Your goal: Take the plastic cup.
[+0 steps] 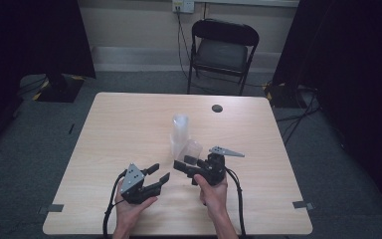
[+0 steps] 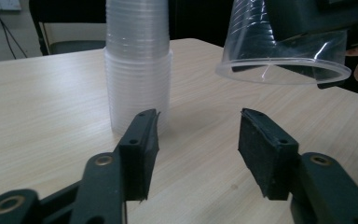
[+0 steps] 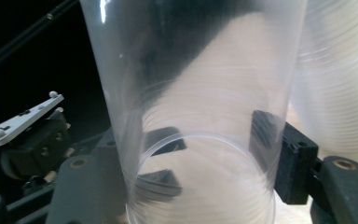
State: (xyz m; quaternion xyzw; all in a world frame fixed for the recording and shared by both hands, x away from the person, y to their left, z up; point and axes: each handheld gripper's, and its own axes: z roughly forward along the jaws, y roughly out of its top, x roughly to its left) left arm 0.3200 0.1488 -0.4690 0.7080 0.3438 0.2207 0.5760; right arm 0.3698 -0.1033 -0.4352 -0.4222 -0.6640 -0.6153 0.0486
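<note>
A tall stack of clear plastic cups point(image 1: 180, 130) point(image 2: 137, 65) point(image 3: 340, 79) stands upright near the middle of the table. Just to its right, my right gripper point(image 1: 186, 162) point(image 3: 200, 172) is shut on a single clear cup point(image 1: 193, 149) point(image 2: 284, 51) point(image 3: 191, 116). That cup is tilted and held off the table, its pads pressing on its wall. My left gripper point(image 1: 156, 174) point(image 2: 198, 144) rests low over the table, left of the cups. Its jaws point at the stack and stand open with nothing between them.
The wooden table point(image 1: 129, 114) has a dark round spot point(image 1: 217, 108) near its far edge. A black folding chair point(image 1: 224, 47) stands behind the table. Dark curtains flank both sides. A person's hands come in from the near edge.
</note>
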